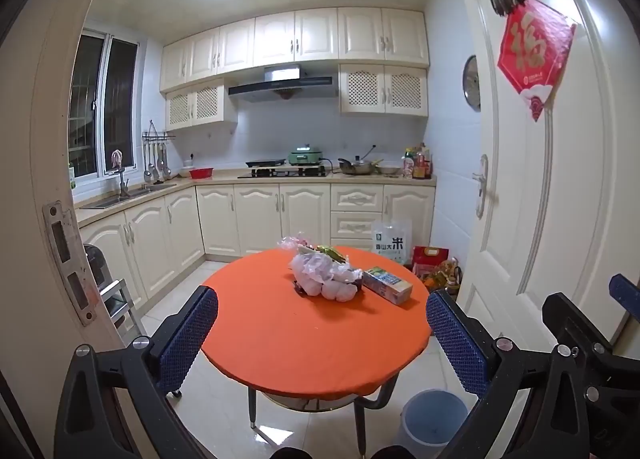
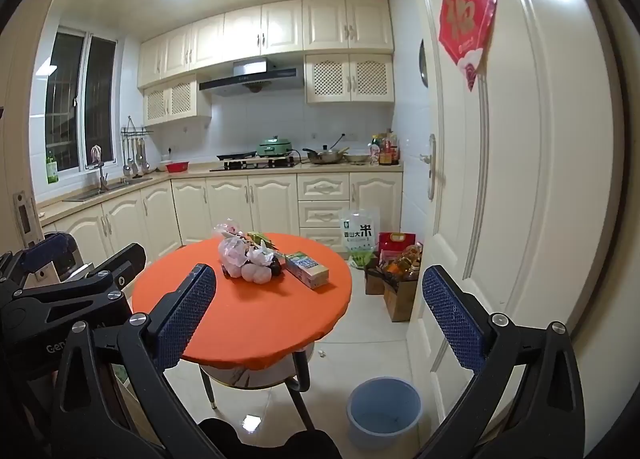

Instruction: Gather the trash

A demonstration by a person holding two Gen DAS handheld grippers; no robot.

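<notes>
A round orange table (image 1: 304, 339) (image 2: 248, 323) stands in a kitchen. On its far part lies a heap of crumpled plastic bags and wrappers (image 1: 324, 275) (image 2: 250, 259), with a green and tan carton (image 1: 386, 285) (image 2: 307, 270) lying beside it on the right. A blue bin (image 1: 434, 421) (image 2: 384, 411) stands on the floor by the table's near right. My left gripper (image 1: 322, 339) is open and empty, short of the table. My right gripper (image 2: 320, 315) is open and empty, also short of the table. Each gripper shows at the edge of the other's view.
A white door (image 1: 532, 179) (image 2: 500, 179) stands open at the right. A rice bag (image 1: 392, 239) (image 2: 358, 233), boxes and bottles (image 2: 396, 271) sit on the floor by the cabinets. A step ladder (image 1: 116, 295) stands left. Counters line the back wall.
</notes>
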